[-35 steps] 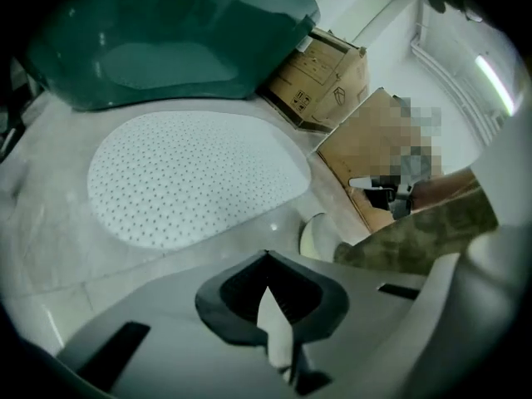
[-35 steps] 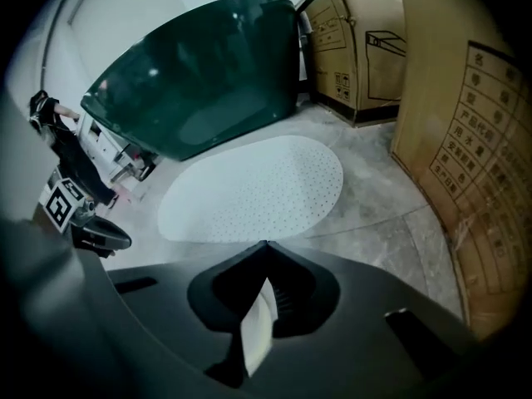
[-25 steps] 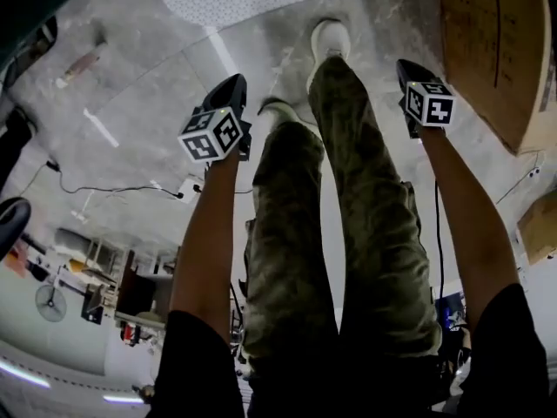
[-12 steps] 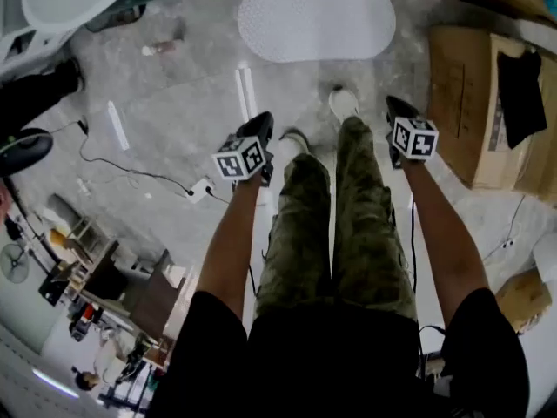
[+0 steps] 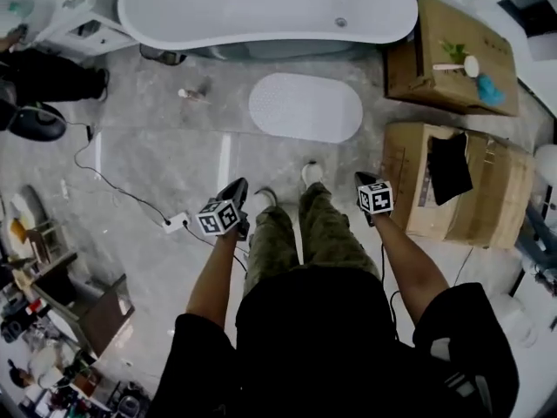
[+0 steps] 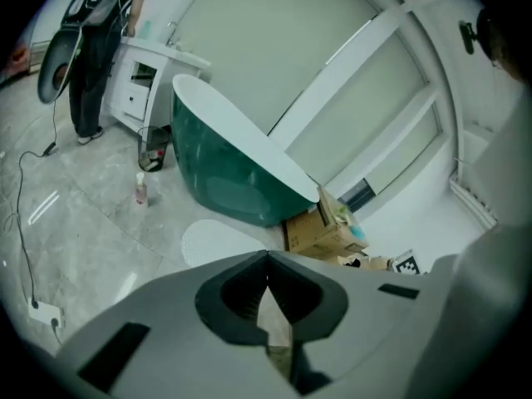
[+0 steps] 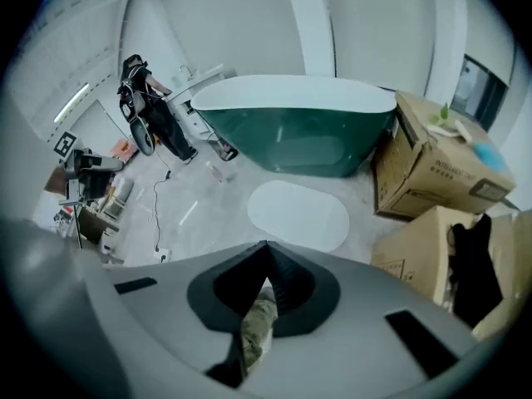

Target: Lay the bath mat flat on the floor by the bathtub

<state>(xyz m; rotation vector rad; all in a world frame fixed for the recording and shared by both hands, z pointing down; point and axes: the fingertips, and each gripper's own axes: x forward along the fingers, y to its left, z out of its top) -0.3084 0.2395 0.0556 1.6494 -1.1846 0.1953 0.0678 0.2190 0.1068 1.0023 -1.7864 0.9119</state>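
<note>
The white oval bath mat (image 5: 305, 107) lies flat on the grey floor in front of the bathtub (image 5: 261, 11), which is white inside and green outside. It also shows as a white oval mat (image 7: 298, 214) in the right gripper view and partly as the mat (image 6: 218, 243) in the left gripper view. My left gripper (image 5: 239, 190) hangs shut and empty beside my left leg, well short of the mat. My right gripper (image 5: 365, 181) is shut and empty too, near the boxes.
Two cardboard boxes (image 5: 457, 185) stand at the right, one with a dark cloth (image 5: 451, 167) on it. A small bottle (image 5: 191, 93) lies on the floor left of the mat. A cable and power strip (image 5: 176, 223) cross the floor left. A person (image 5: 48, 81) stands far left.
The head view has risen and widened: the bathtub, the whole mat and both boxes have come into view. Both grippers stay low beside my legs, shut.
</note>
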